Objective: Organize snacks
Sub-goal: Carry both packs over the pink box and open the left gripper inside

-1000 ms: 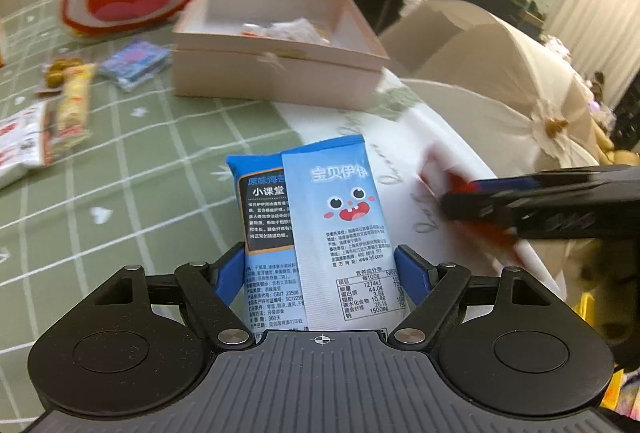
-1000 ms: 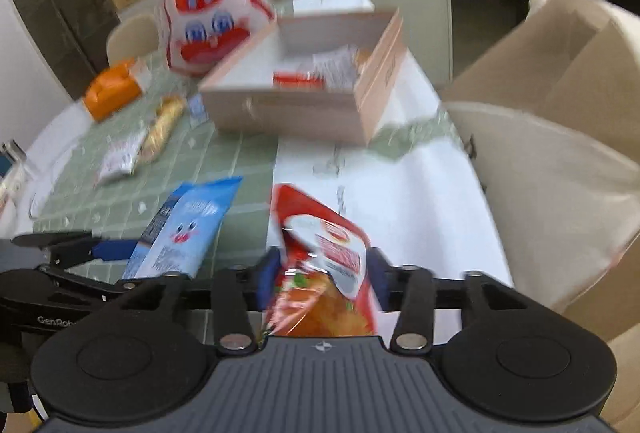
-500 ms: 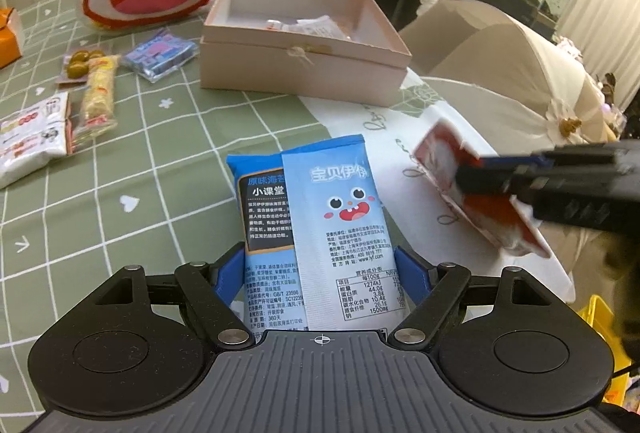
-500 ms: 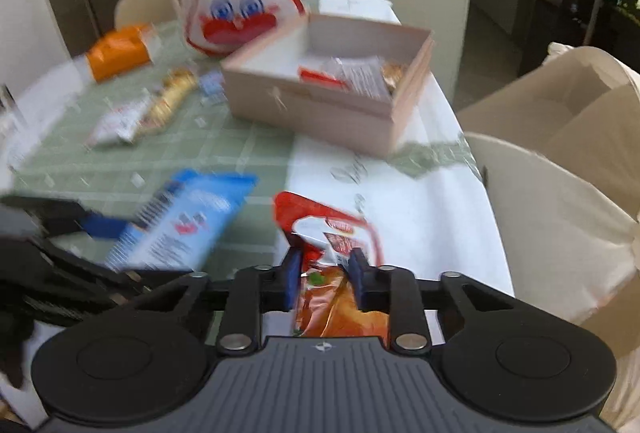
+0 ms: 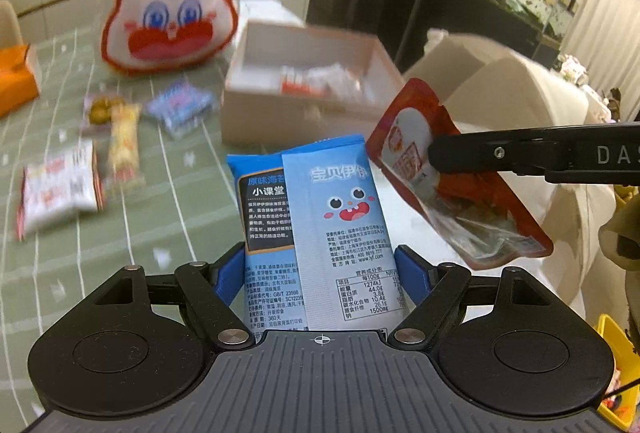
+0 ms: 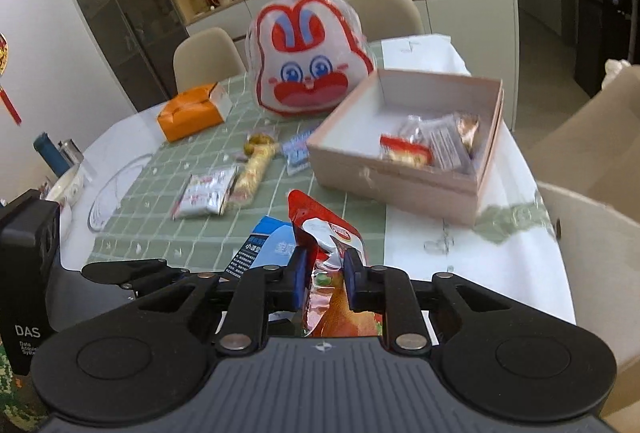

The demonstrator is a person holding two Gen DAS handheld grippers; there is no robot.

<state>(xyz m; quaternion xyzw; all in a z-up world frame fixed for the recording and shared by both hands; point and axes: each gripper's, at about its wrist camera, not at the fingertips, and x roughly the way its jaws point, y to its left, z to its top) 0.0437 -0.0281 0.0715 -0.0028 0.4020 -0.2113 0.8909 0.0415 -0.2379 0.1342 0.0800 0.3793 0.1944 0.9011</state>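
left gripper (image 5: 320, 269): clamped wide on two blue foil snack packets (image 5: 316, 229)
right gripper (image 6: 325, 275): just closed, pinching red crinkly pouch (image 6: 326, 253)
risk: pouch slipping (thin pinch) short of pink cardboard box (image 6: 404, 189)

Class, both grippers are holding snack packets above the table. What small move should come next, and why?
Probably carry the red packet forward over the open pink box. The right gripper is shut on it, clear of the table, and the box already holds snacks with bare floor left.
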